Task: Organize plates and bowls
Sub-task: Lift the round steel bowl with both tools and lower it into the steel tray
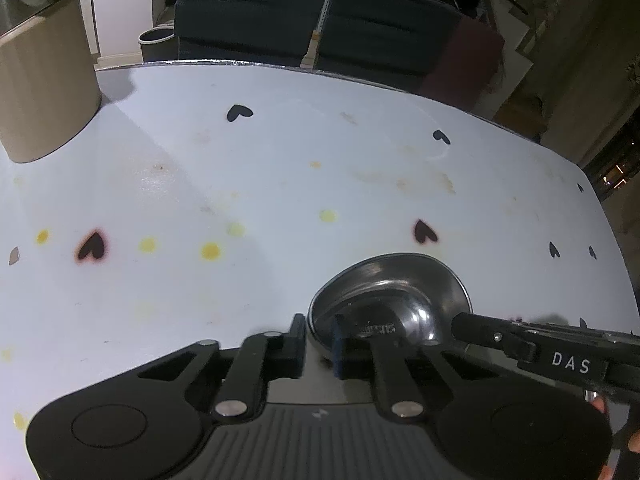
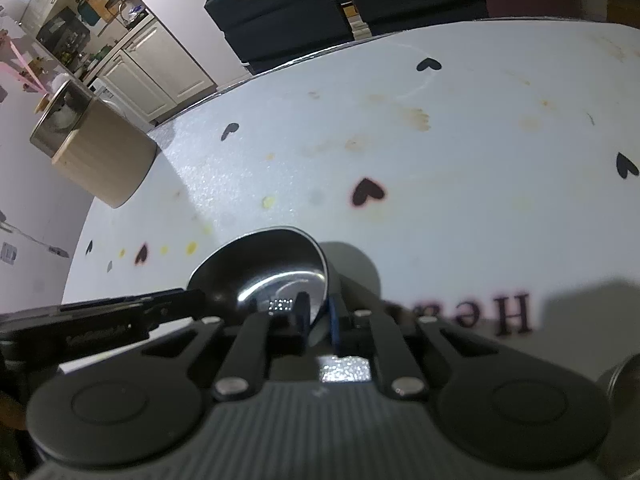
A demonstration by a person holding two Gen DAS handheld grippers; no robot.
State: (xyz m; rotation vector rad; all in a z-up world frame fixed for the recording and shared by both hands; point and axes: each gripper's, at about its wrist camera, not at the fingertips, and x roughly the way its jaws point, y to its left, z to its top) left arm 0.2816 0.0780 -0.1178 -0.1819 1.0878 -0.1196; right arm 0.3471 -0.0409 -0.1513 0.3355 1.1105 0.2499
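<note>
The left gripper (image 1: 318, 338) hides the near rim of the steel bowl (image 1: 394, 296) in the left wrist view; the right gripper (image 2: 318, 322) covers that bowl's rim in its own view. The beige canister (image 1: 44, 80) at the table's (image 1: 280, 184) far left corner is cut by the picture's left and top edges. Printed letters (image 2: 496, 314) near the table's near edge are partly covered by the gripper body. A metal object (image 2: 624, 376) at the right edge is blurred and cropped beyond telling.

Glossy polished metal bowl (image 1: 390, 300); matt, stained white tabletop (image 1: 280, 184).
</note>
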